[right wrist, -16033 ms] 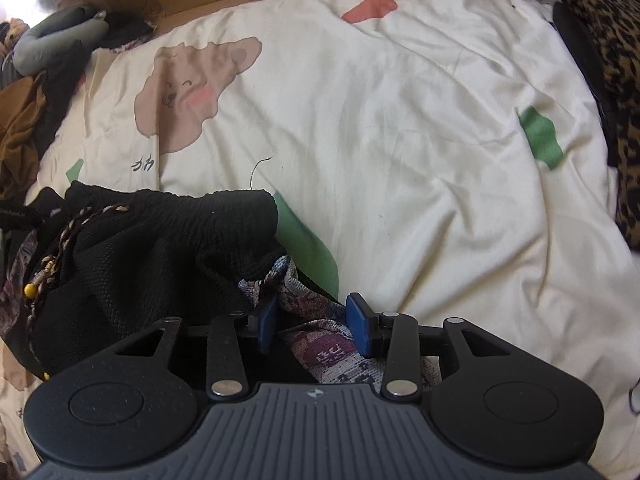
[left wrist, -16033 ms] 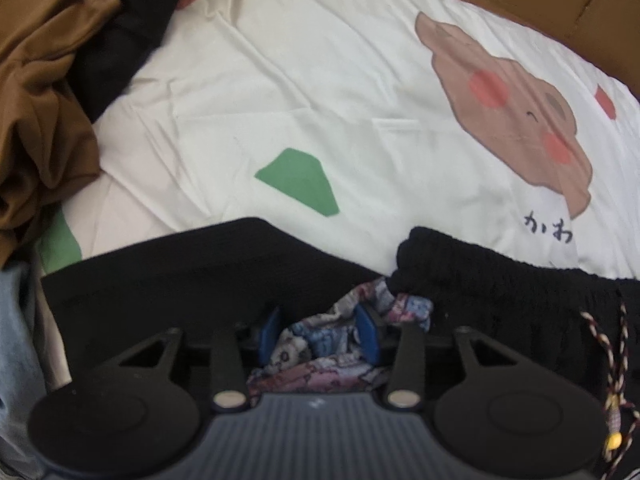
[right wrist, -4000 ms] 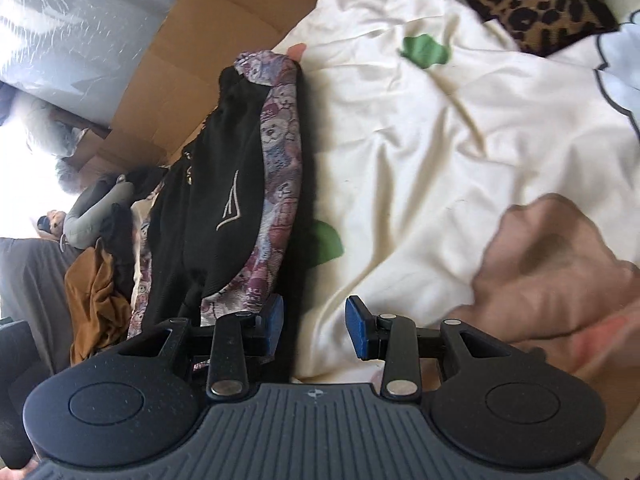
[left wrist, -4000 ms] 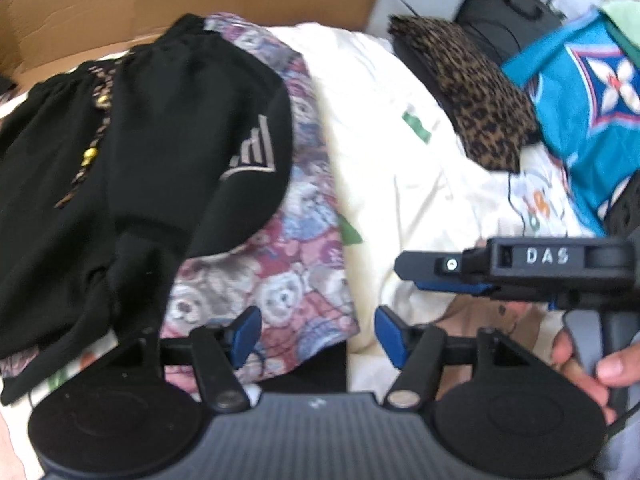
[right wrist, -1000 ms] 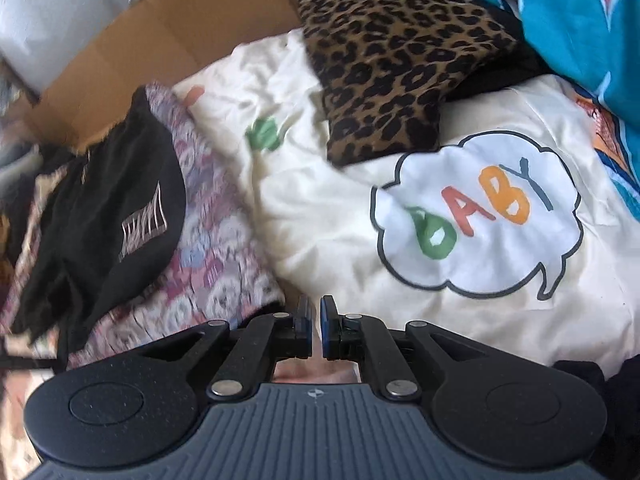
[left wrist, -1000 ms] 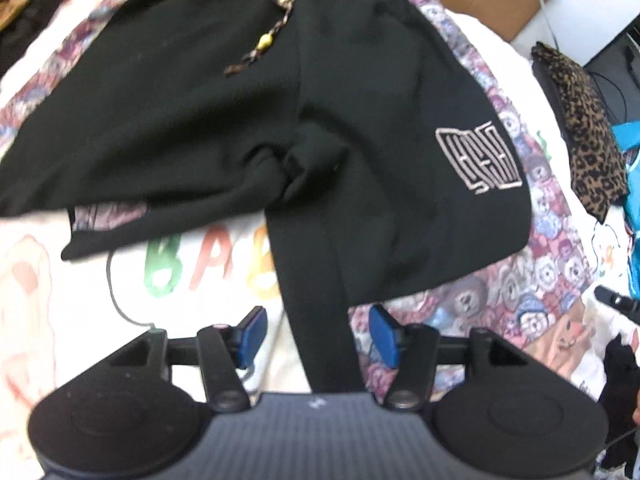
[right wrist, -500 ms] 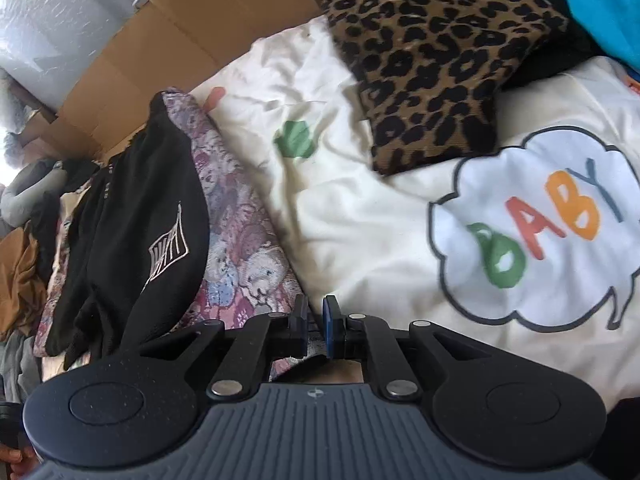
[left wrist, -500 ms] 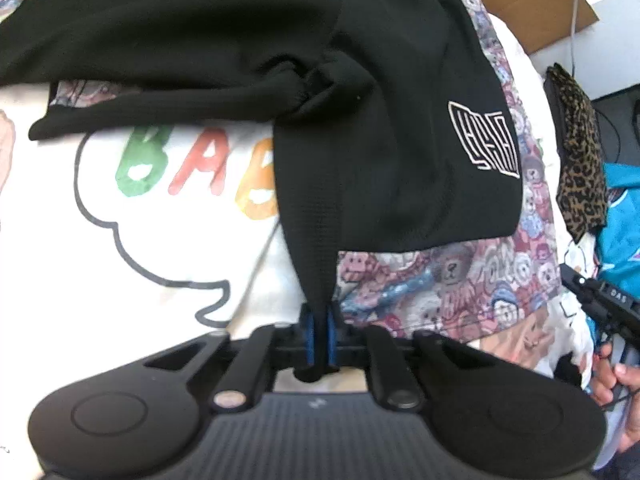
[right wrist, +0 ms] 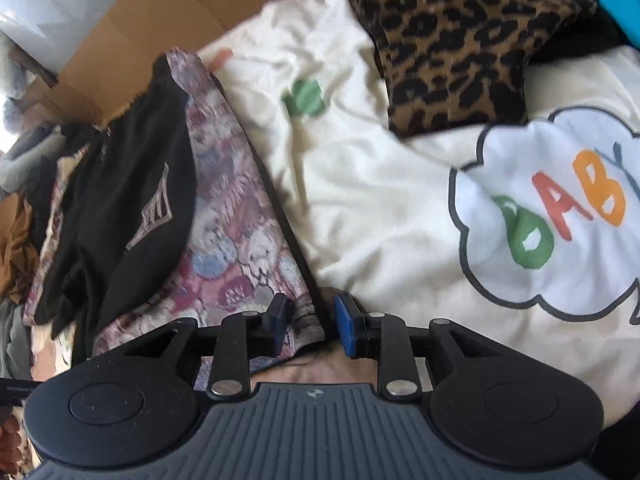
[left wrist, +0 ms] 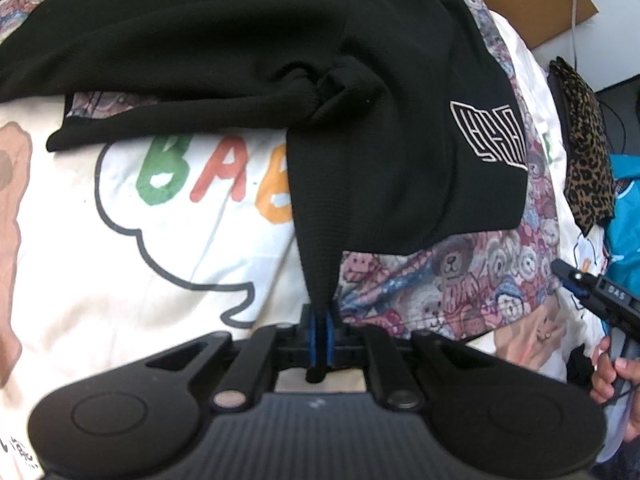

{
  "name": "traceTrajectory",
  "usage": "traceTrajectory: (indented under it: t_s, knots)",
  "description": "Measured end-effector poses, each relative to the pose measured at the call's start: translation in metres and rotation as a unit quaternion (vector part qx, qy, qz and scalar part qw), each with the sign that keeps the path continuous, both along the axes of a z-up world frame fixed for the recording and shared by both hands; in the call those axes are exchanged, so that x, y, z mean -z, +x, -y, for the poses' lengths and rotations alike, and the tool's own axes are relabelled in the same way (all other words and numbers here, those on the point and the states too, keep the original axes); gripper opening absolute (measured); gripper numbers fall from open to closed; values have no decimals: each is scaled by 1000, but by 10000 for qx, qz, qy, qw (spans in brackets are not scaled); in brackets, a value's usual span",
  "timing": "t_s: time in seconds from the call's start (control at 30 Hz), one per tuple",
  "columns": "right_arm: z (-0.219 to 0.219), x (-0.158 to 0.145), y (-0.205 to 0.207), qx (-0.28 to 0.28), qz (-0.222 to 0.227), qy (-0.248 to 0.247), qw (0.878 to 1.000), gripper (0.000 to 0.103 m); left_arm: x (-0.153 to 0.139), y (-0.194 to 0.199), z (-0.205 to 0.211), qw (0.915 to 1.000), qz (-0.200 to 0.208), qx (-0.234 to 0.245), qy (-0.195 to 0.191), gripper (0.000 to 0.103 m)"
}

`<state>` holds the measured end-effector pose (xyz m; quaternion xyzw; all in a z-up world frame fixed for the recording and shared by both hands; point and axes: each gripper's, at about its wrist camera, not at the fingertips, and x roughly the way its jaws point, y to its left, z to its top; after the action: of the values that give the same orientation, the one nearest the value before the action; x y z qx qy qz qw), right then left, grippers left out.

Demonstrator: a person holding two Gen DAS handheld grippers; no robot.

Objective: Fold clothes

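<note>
Black shorts (left wrist: 256,60) with bear-print side panels (left wrist: 460,280) and a white logo lie spread on a cream printed bedsheet (left wrist: 120,272). My left gripper (left wrist: 319,326) is shut on a black strip of the shorts' inner leg, pulled taut toward the camera. In the right wrist view the same shorts (right wrist: 132,208) lie at the left. My right gripper (right wrist: 308,320) hovers over the bear-print hem corner (right wrist: 256,264); its jaws are opening, and the hem edge lies between them with the pads not pressing it. The right gripper (left wrist: 592,292) also shows at the left view's right edge, held by a hand.
A leopard-print cushion (right wrist: 456,44) lies at the sheet's far right, with turquoise fabric (left wrist: 628,216) beside it. Cardboard (right wrist: 160,24) borders the far side. A heap of brown and grey clothes (right wrist: 16,240) sits at the left.
My left gripper closed onto the black strip of the shorts and holds it taut. My right gripper moved down toward the bear-print hem and its jaws went from shut to parted.
</note>
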<state>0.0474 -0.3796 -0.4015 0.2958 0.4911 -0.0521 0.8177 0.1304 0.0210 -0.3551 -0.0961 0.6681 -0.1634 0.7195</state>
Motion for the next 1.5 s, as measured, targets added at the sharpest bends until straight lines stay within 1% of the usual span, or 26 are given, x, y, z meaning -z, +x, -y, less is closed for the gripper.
traceTrajectory:
  t_s: [0.03, 0.07, 0.13, 0.27, 0.43, 0.63, 0.7, 0.83, 1.0, 1.1, 1.2, 1.27, 1.33, 1.37, 1.47, 1.5]
  knots:
    - [0, 0, 1, -70, -12, 25, 10000, 25, -1, -1, 0, 10000, -12, -9, -25, 6]
    - [0, -2, 2, -153, -20, 34, 9999, 12, -2, -3, 0, 10000, -17, -9, -44, 6]
    - [0, -9, 2, -293, -25, -12, 9996, 6, -6, -6, 1, 9999, -28, 30, -92, 5]
    - [3, -33, -1, -421, 63, -274, 9987, 5, -22, -10, 7, 9995, -15, 111, -290, 3]
    - [15, -66, 0, -452, 201, -588, 9970, 5, -37, -3, 22, 9979, -28, 266, -596, 3]
    - [26, -94, 10, -416, 329, -914, 9944, 4, -41, -1, 31, 9940, -28, 512, -968, 3]
    - [30, -97, 10, -376, 362, -978, 9938, 4, -38, 0, 30, 9924, -17, 587, -1078, 3]
    - [36, -78, 12, -321, 145, -989, 9945, 4, -26, 0, 18, 9911, -34, 707, -1125, 3]
    - [39, -36, 14, -240, -243, -891, 9954, 4, 3, -3, 26, 9927, -109, 973, -708, 3]
    - [42, -17, 16, -179, -401, -762, 9961, 5, 14, -8, 26, 9919, -128, 1160, -501, 2]
    - [43, -12, 18, -135, -447, -646, 9968, 7, 19, -8, 33, 9912, -162, 1255, -396, 2]
    - [46, -12, 18, -78, -464, -500, 9976, 13, 20, -8, 37, 9910, -160, 1276, -377, 2]
    - [49, -13, 16, -45, -449, -393, 9982, 14, 20, -10, 32, 9909, -176, 1282, -373, 2]
    - [51, -13, 15, -52, -444, -351, 9984, 13, 19, -10, 31, 9910, -200, 1254, -415, 2]
    - [53, -16, 12, -49, -385, -188, 9991, 5, 16, -5, 34, 9914, -298, 1098, -649, 2]
    - [55, -19, 11, -26, -340, -111, 9994, 5, 16, -3, 32, 9911, -345, 1026, -771, 2]
